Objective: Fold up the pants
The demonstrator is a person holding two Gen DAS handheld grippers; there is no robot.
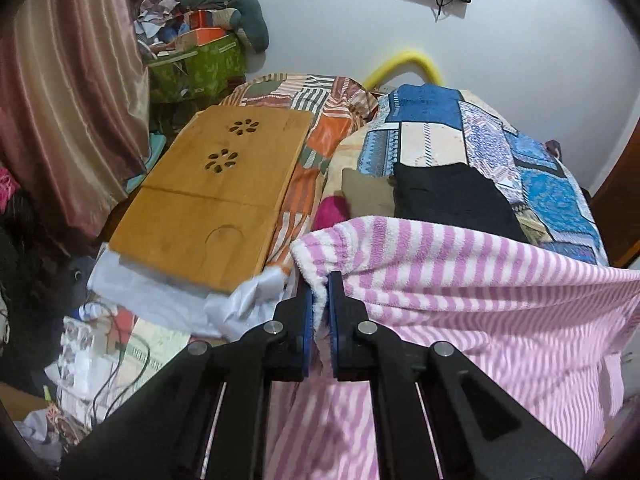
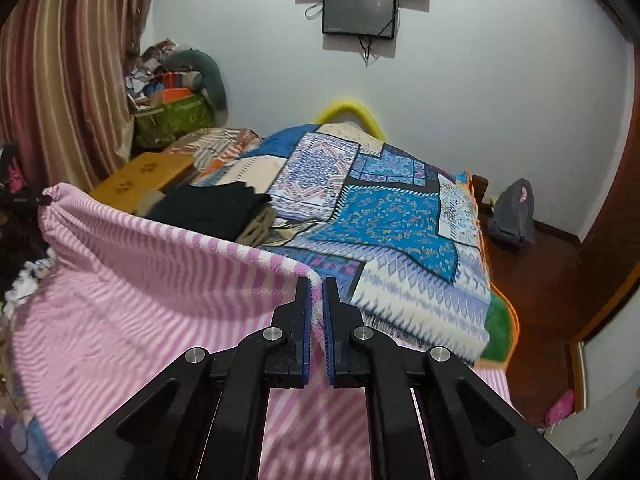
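Observation:
The pink-and-white striped fleece pants hang stretched between my two grippers, in front of the bed. My left gripper is shut on the left corner of their top edge. My right gripper is shut on the right corner, and the pants spread away to its left. The cloth hangs down below both grippers and hides what is under it.
A bed with a blue patchwork quilt lies ahead. A folded pile of dark clothes sits on its near part. A wooden lap tray lies on the left. Clutter and curtains stand left; a grey backpack sits on the floor right.

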